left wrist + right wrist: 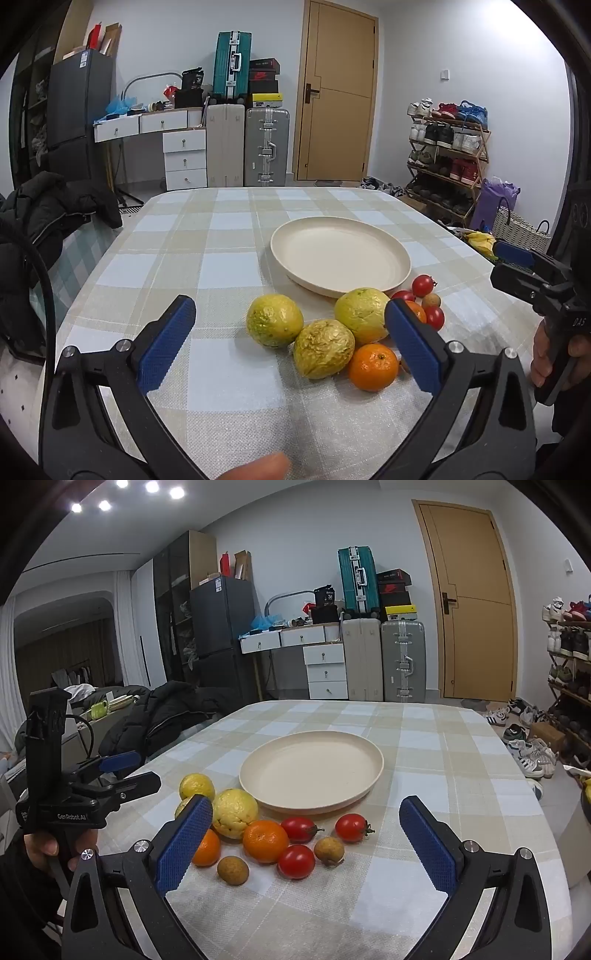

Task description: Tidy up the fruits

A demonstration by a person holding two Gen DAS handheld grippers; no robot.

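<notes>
Checked cloth covers the worktop (461, 746). Left claw (291, 343) gapes wide and empty over three yellow fruits (274, 320), with oranges (265, 840), tomatoes (296, 861) and small brown fruits (232, 870) to their right. Right claw (306, 845) gapes wide, empty too. Nothing is on the far plate (258, 794) yet; I judge the first pick comes next, though tight clustering may hinder a clean grip.
</notes>
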